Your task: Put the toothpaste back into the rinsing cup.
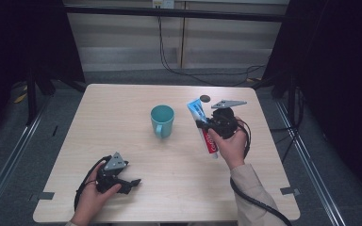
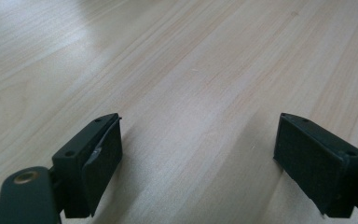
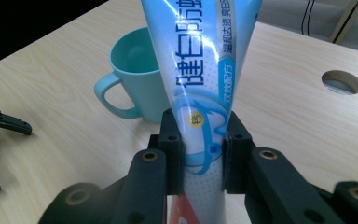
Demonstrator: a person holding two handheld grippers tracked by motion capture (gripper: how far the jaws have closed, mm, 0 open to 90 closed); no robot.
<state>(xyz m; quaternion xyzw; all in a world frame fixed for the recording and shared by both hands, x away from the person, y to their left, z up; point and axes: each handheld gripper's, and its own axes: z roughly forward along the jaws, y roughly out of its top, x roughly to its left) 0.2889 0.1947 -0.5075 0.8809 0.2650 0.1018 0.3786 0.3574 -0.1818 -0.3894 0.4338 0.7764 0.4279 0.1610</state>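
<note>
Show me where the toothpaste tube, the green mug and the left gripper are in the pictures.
toothpaste tube [image 3: 200, 70], right gripper view, on its blue printed body above the jaws.
green mug [image 1: 162, 120], high view, on its outer wall.
left gripper [image 2: 198, 158], left gripper view, midway between its open fingertips.

We see the toothpaste tube [image 3: 200, 93], light blue and white with a red band near its cap end and blue printed characters along it. It is lifted off the worktop, pinched across its middle, flat crimped end pointing away toward the teal mug [image 1: 162, 120], just beside it.
</note>
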